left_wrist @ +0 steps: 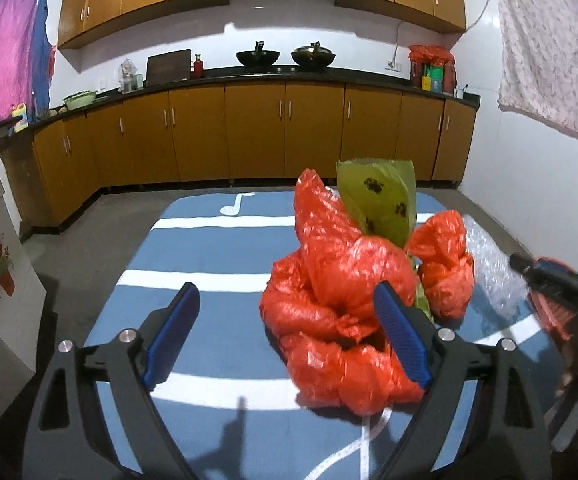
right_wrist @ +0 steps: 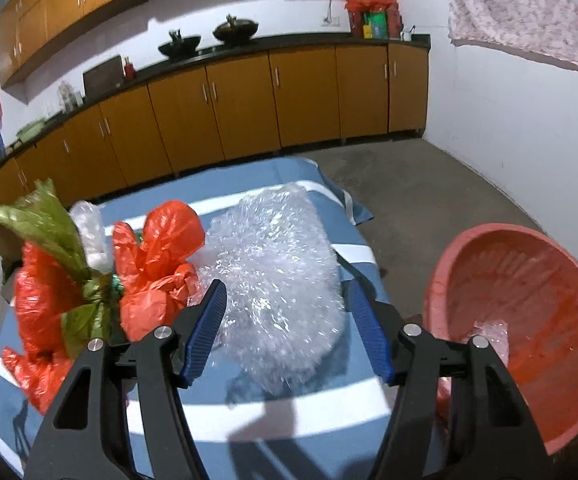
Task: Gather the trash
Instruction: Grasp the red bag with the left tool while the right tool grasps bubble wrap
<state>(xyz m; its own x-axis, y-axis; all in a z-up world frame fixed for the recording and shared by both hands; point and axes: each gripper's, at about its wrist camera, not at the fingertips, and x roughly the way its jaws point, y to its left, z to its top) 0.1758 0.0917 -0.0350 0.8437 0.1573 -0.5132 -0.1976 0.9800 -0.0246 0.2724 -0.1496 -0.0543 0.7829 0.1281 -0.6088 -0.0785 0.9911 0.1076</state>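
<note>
Only the right claw [right_wrist: 287, 332] (released, like the left claw [left_wrist: 289, 332]) sees the red basin [right_wrist: 529, 280].

No readable words, brand names or numbers are to be found in either view. Only signs are seen: a white musical note [left_wrist: 237, 204] is printed at the far end of the blue striped cloth [left_wrist: 209, 248], and black paw prints [left_wrist: 373, 186] are printed on the green bag [left_wrist: 381, 204].
</note>
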